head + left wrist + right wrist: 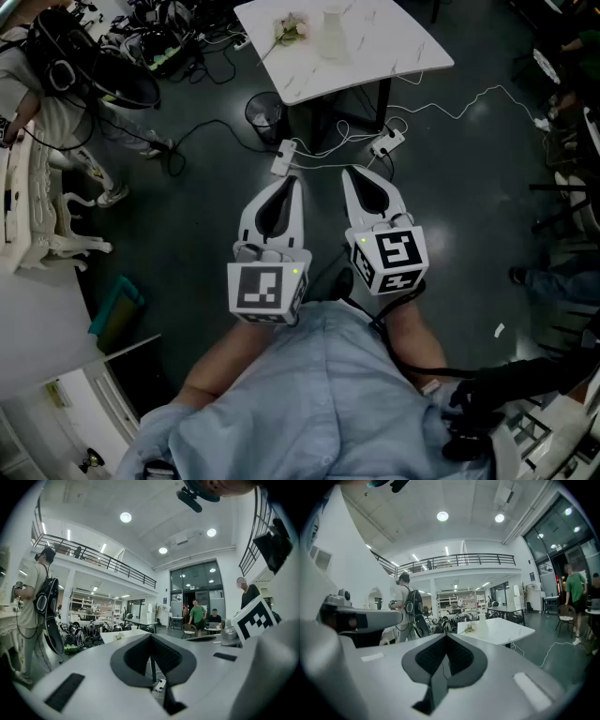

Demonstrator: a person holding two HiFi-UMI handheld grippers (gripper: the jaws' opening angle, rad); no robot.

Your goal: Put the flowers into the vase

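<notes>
The head view is taken from above, steeply downward, with the left gripper [291,180] and right gripper [349,173] close at lower centre and the white table [375,56] far off at the upper edge. Each gripper view is taken from just behind its own jaws and faced roughly level across the hall. The table is shared by all three views, seen small at mid-frame.

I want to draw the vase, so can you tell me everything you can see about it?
The pale whitish vase stands upright on the white marble-look table. Its body is wider than its neck, and nothing sticks out of its top. The pale pink flowers lie flat beside it, apart from it. Only the tabletop touches it. It is too small to tell glass from ceramic.
</notes>
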